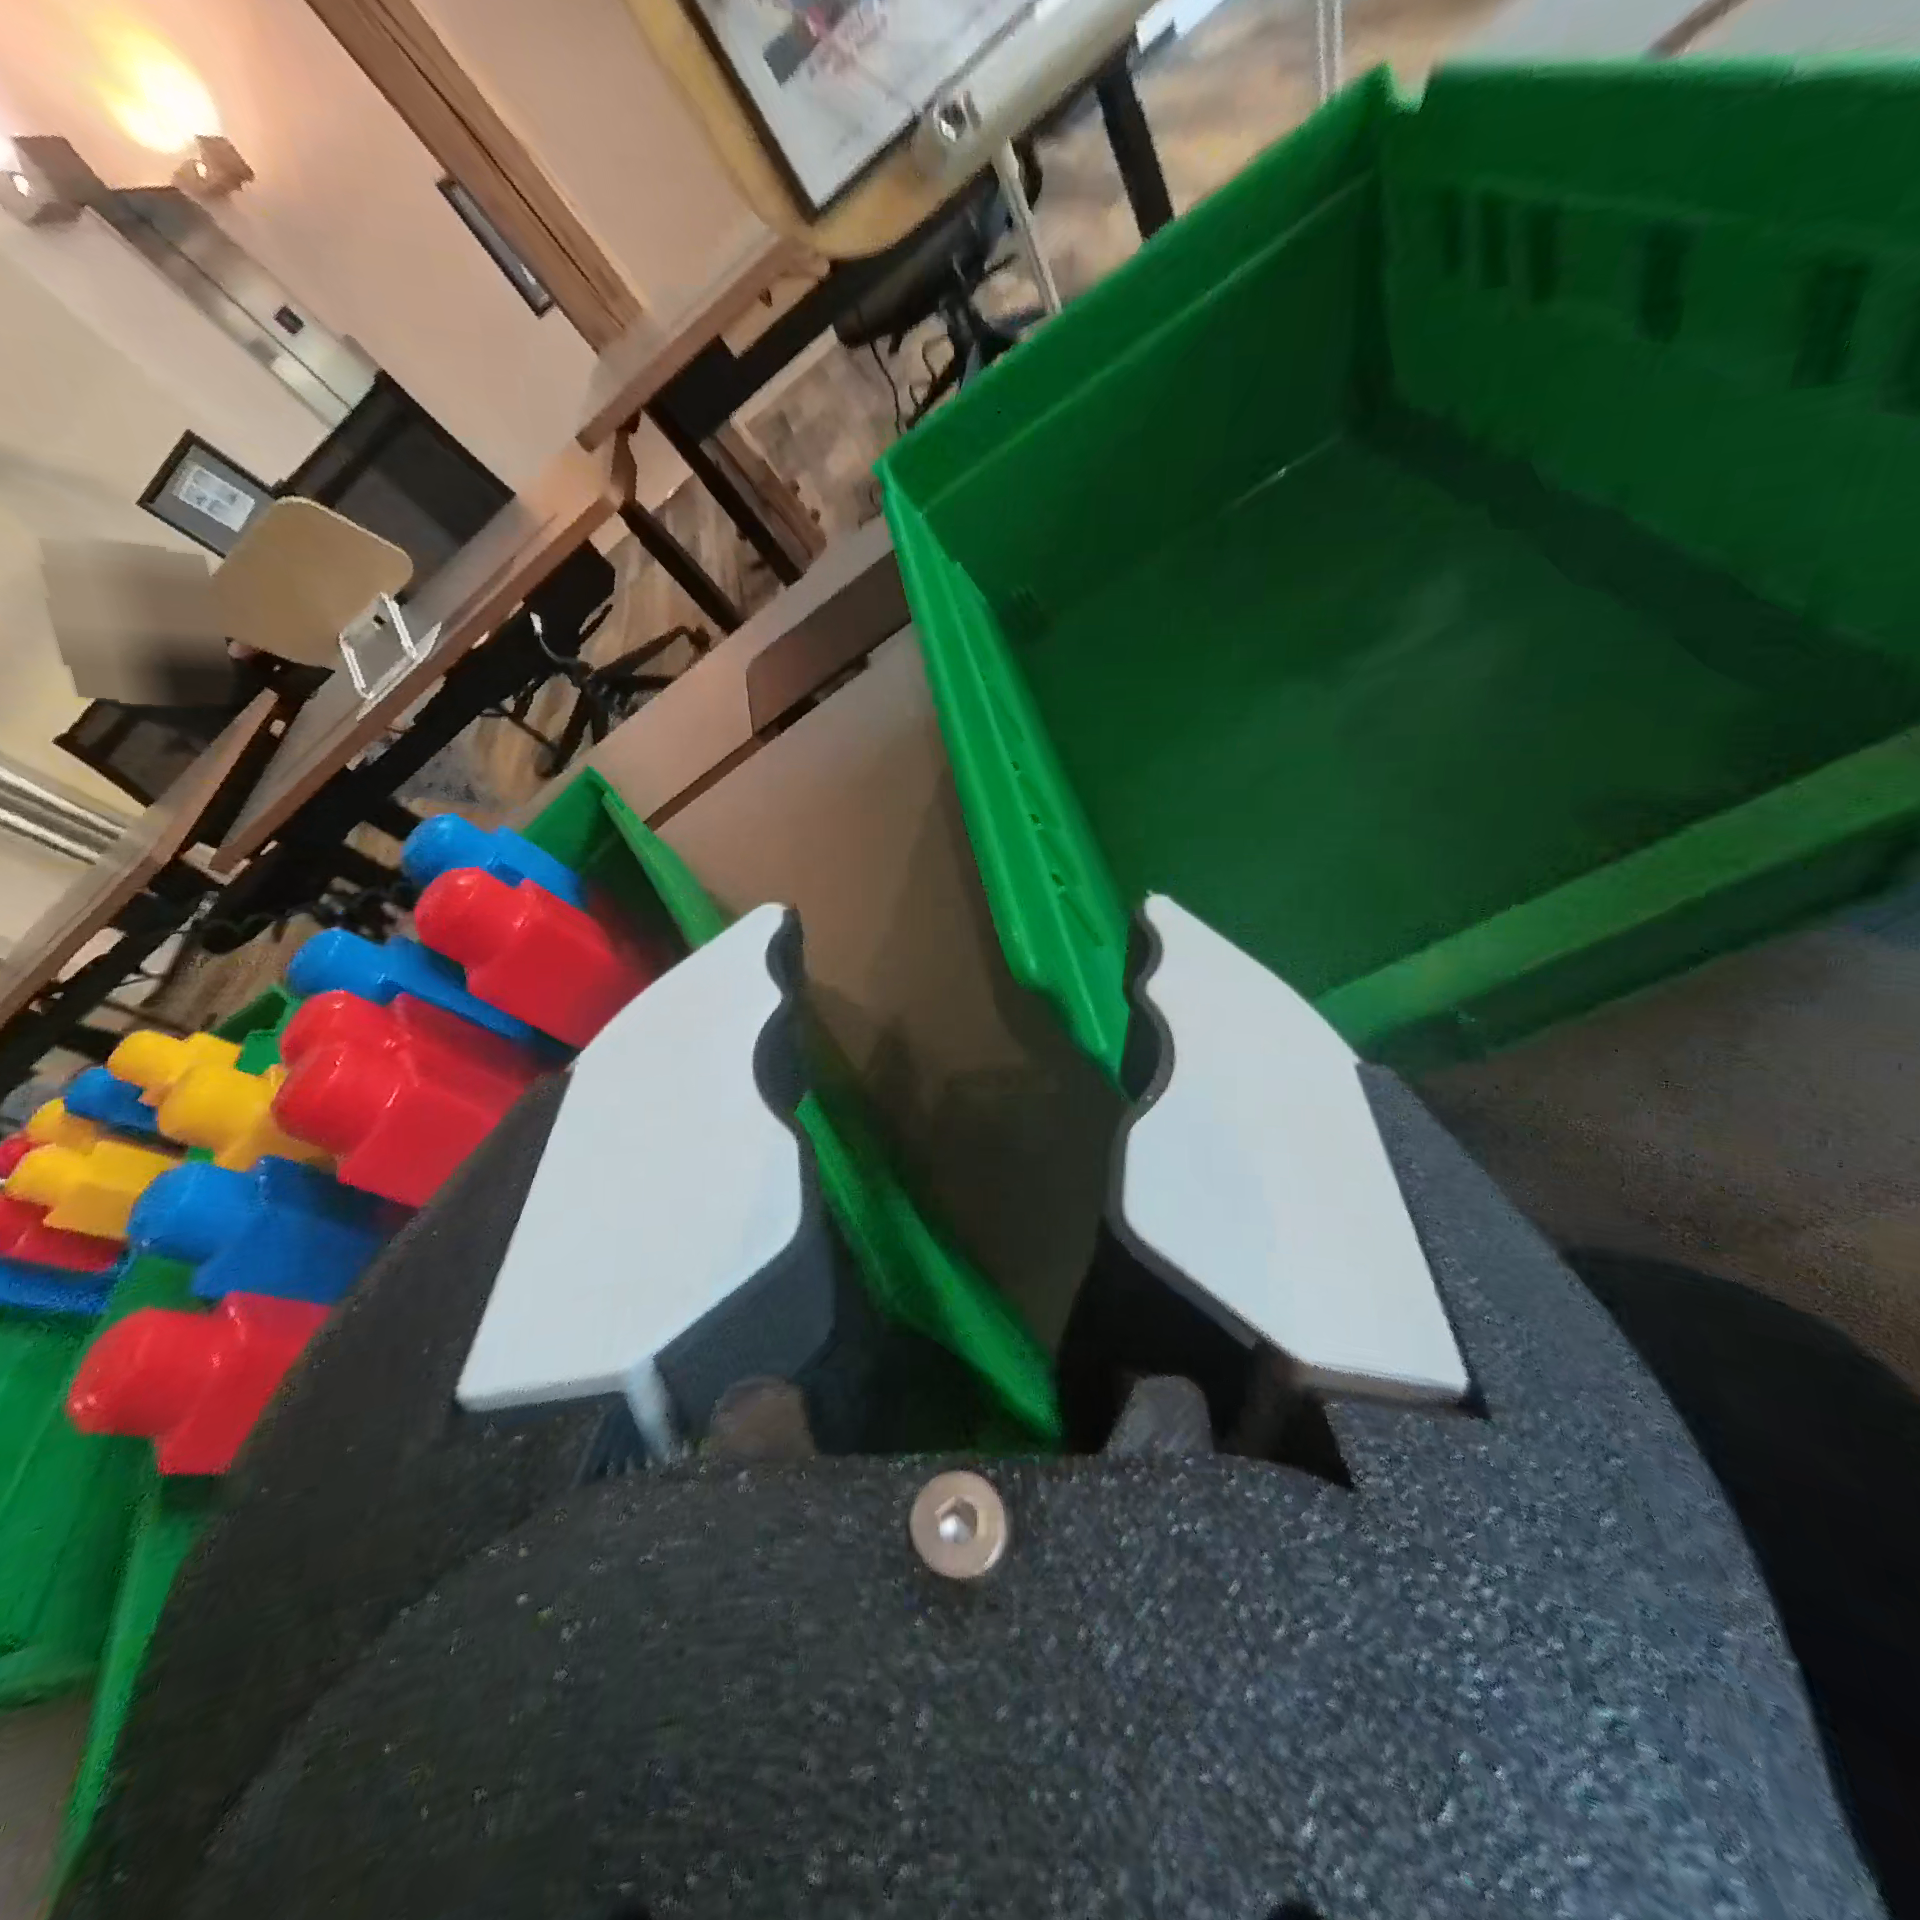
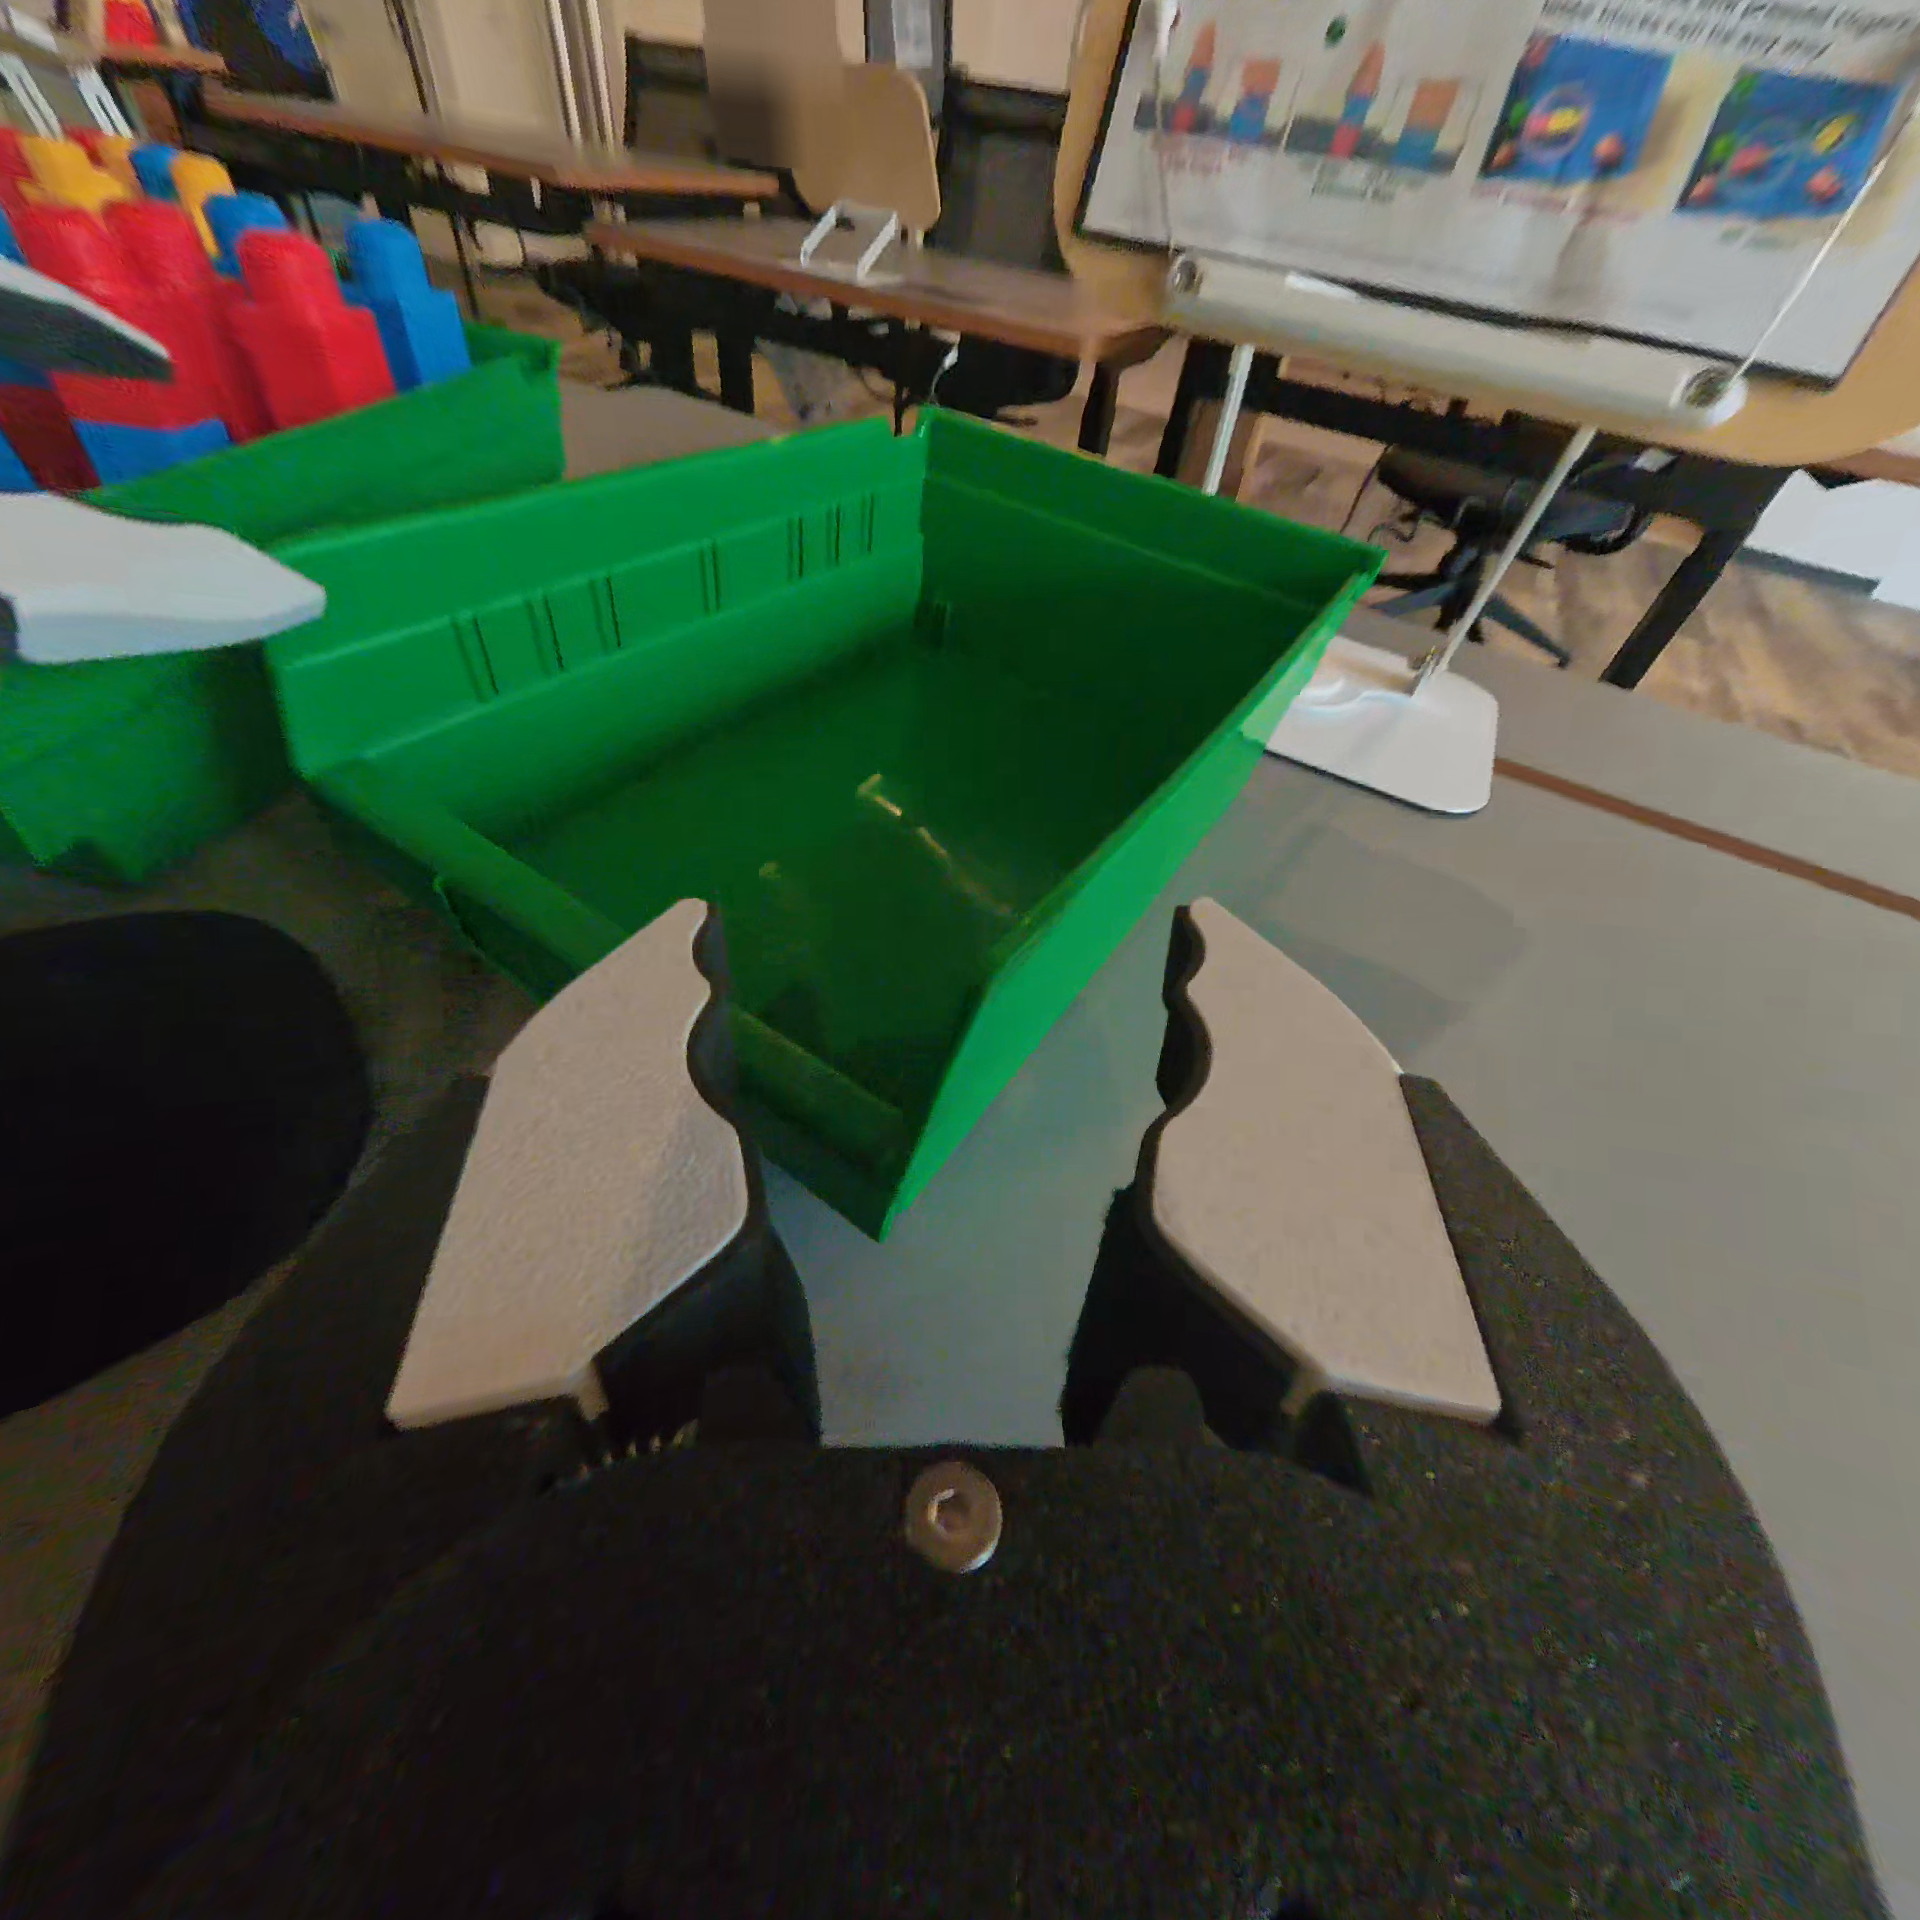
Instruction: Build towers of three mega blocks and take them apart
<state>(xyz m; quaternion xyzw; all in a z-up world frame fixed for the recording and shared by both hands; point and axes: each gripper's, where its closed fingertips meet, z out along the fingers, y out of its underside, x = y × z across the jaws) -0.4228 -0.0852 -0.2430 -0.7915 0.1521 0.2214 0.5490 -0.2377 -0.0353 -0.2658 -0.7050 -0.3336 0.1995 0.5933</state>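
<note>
Red, blue and yellow mega blocks (image 1: 343, 1091) lie piled in a green bin (image 1: 665, 894) at the left of the left wrist view. They also show at the top left of the right wrist view (image 2: 208, 291). An empty green bin (image 1: 1455, 665) stands to the right of it and fills the middle of the right wrist view (image 2: 831, 769). My left gripper (image 1: 966, 925) is open and empty, over the gap between the two bins. My right gripper (image 2: 940, 914) is open and empty, above the near corner of the empty bin. The left gripper's fingers (image 2: 135, 592) show at the left edge.
The bins stand on a grey table (image 2: 1558, 1039). A white stand (image 2: 1392, 727) holding an illustrated board (image 2: 1507, 177) is at the back right of the table. A black round mat (image 2: 125, 1143) lies at the near left. Desks and chairs stand behind.
</note>
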